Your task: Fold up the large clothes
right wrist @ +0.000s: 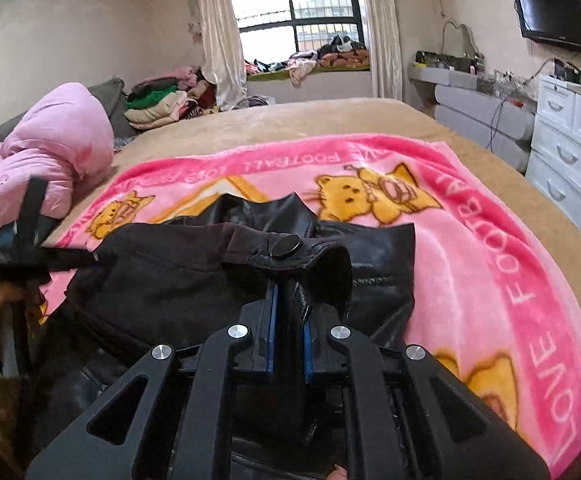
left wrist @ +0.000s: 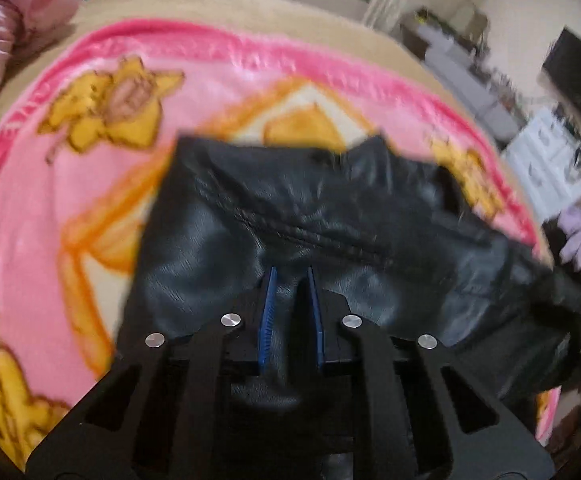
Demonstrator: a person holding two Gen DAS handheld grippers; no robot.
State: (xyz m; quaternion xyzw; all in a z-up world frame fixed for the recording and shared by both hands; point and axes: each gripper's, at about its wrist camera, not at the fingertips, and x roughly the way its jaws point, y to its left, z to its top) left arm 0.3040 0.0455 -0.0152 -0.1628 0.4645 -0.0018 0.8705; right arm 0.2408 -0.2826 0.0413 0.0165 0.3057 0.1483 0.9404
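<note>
On the pink cartoon-cat fleece blanket (right wrist: 470, 248) lies a crumpled black leather jacket (left wrist: 290, 216), its outline blurred in the left wrist view and its near edge hidden under both tools. Left gripper (left wrist: 291, 276): clenched on a jacket fold. Right gripper (right wrist: 289, 292): clamped on a snap-buttoned tab of the same garment.

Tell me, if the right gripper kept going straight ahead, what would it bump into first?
Probably nothing new: the right gripper is already shut on the black jacket, so more jacket, near its round button, lies straight ahead. Beyond that comes the pink blanket on the bed. Depth is hard to judge.
</note>
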